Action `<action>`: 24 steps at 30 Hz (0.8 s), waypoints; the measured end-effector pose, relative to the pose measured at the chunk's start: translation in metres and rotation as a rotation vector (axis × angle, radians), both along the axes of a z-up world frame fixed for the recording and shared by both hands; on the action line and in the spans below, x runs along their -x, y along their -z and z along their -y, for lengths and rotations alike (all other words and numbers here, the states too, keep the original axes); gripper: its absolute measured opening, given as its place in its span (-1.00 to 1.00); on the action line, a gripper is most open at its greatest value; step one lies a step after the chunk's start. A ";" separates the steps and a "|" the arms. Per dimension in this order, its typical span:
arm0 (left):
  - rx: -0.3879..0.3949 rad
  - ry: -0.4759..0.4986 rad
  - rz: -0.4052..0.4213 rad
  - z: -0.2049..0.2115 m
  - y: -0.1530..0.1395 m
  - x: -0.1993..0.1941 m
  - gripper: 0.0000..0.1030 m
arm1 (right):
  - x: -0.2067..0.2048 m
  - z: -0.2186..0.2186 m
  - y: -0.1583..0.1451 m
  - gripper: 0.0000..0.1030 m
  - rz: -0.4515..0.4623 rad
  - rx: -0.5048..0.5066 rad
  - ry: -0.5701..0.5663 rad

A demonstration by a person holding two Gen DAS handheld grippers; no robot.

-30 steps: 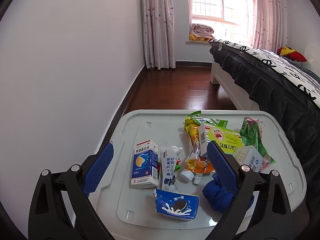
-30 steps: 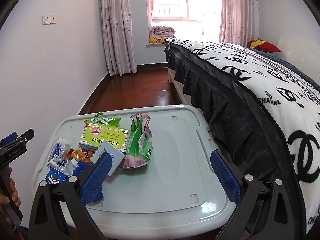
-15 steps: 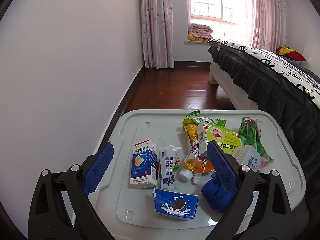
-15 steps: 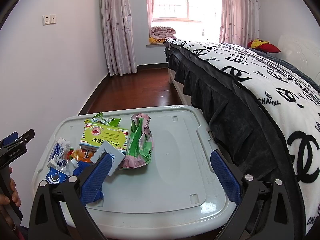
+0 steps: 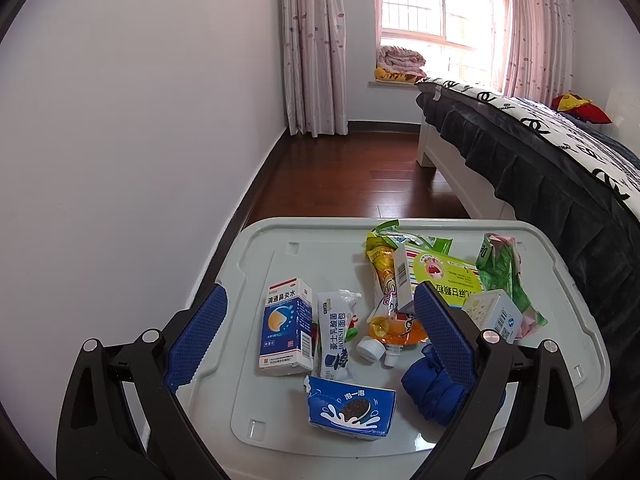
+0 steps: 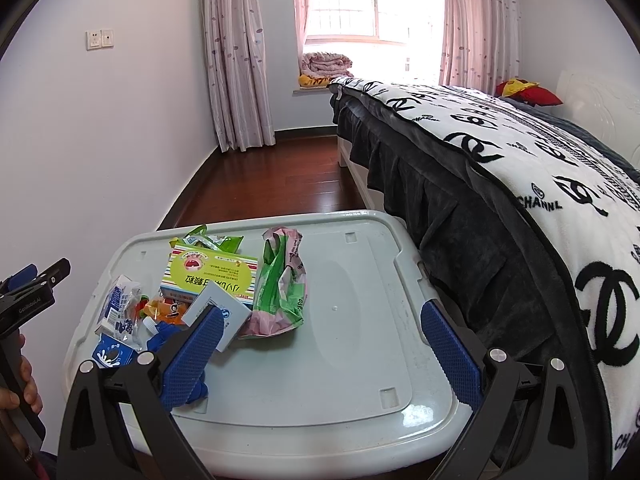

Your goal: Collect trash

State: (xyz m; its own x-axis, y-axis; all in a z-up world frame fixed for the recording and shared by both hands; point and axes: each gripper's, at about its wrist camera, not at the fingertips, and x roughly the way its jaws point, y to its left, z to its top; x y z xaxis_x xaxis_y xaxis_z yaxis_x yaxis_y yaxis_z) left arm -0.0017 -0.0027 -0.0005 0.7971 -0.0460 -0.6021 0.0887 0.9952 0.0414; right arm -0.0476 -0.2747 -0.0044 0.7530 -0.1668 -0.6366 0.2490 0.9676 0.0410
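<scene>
On the bin lid (image 5: 256, 264) lie cartons and wrappers — nothing contained — both hand-held grippers spread apart, unladen.

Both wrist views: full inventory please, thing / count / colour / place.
Plastic storage-box lid: 1, pale grey, serves as table beside bed.
Nasal-spray carton: 1, white and blue, lid's left.
Bread wrapper: 1, white, right of carton.
Cookie-print box: 1, blue, nearest front edge.
Juice pouch: 1, orange-yellow, centre, white cap loose beside it.
Medicine box: 1, green-yellow, rear of pile.
Small barcode box: 1, white, right of pile.
Crumpled plastic bag: 1, green and pink, pile's right edge.
Crumpled blue item: 1, front right.
Bed: 1, black-white blanket, right.
Curtains: pink, at window.
Left tongs: open, over pile.
Right tongs: open, over bare lid.
</scene>
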 end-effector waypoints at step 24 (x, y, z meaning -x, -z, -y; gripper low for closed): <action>0.019 0.002 -0.007 -0.002 0.001 0.001 0.79 | -0.002 -0.006 0.004 0.89 -0.005 -0.005 -0.033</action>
State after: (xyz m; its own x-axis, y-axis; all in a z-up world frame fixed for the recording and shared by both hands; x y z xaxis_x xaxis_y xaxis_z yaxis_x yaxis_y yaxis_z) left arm -0.0025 -0.0004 -0.0016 0.7926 -0.0592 -0.6068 0.0908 0.9956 0.0216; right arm -0.0459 -0.2686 -0.0082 0.7551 -0.1389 -0.6408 0.2172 0.9751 0.0446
